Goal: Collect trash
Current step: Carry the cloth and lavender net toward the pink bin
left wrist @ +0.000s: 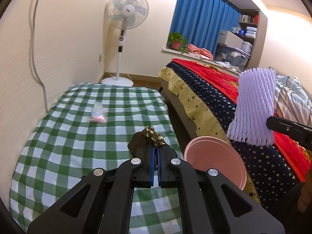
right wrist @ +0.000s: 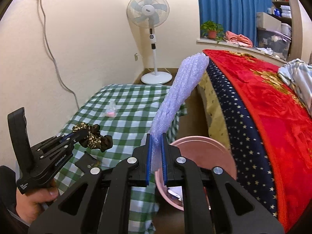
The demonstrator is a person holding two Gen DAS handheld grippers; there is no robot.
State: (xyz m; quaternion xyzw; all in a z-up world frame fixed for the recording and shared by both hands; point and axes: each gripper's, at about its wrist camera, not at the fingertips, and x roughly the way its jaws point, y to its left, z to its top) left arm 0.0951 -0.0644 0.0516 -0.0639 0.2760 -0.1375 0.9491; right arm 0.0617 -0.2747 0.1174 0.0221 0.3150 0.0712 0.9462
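My left gripper (left wrist: 155,149) is shut on a dark scrunchie with gold flecks (left wrist: 154,135), held above the green checked table; the scrunchie also shows in the right wrist view (right wrist: 93,136) at the left gripper's (right wrist: 82,134) tip. My right gripper (right wrist: 157,136) is shut on a lilac foam fruit net (right wrist: 179,95) that stands up from the jaws; the net also shows in the left wrist view (left wrist: 255,105). A pink bin (right wrist: 202,156) stands on the floor between table and bed, just under the right gripper, with some scraps inside. A small clear bag with pink bits (left wrist: 97,115) lies on the table.
The green checked table (left wrist: 68,136) is on the left by the wall. A bed with a red and starry blanket (right wrist: 263,105) is on the right. A standing fan (left wrist: 124,39) and a wall cable (right wrist: 52,58) are behind. A dark flat packet (right wrist: 89,163) lies on the table.
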